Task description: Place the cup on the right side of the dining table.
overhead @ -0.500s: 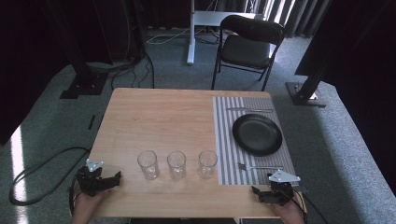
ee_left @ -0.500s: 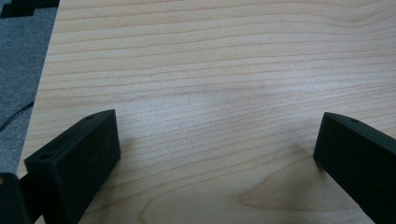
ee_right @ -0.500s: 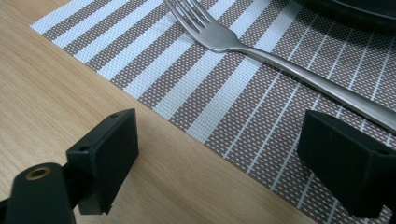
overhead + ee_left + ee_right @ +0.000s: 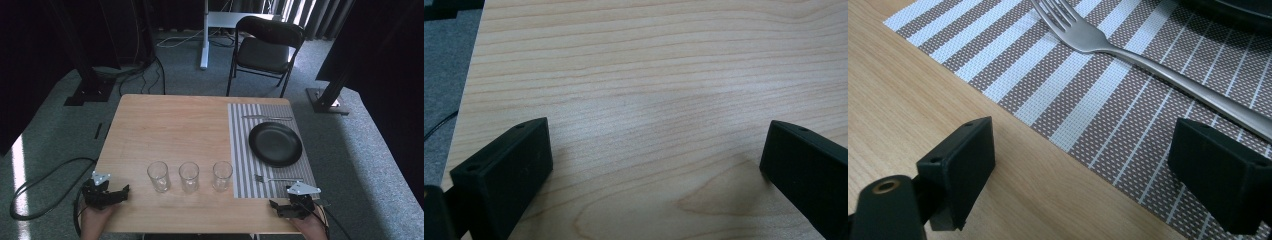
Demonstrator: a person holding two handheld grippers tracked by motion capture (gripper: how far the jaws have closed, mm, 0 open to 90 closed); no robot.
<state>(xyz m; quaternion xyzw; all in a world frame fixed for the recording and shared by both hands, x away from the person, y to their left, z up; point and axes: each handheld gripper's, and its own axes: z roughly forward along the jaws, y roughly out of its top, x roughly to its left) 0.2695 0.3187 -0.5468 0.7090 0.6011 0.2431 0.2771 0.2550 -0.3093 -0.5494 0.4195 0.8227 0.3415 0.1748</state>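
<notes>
**Grippers wide at the near edge**

Both the left gripper (image 4: pixel 120 192) and right gripper (image 4: pixel 278 206) gape wide, holding nothing. The fork (image 4: pixel 274 178) lies just beyond the right one (on the striped mat (image 4: pixel 240 150)), near the plate (image 4: pixel 275 144).

floor: grey carpet (image 4: pixel 60 135) | furniture: black folding chair (image 4: pixel 267 50) | surround: dark curtains (image 4: pixel 50 30)

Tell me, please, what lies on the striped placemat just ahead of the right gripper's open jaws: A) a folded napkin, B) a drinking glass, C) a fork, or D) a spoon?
C: in the right gripper view a metal fork lies flat on the striped placemat, its tines pointing away, just beyond the right gripper, whose jaws stand apart with nothing between them.
</notes>
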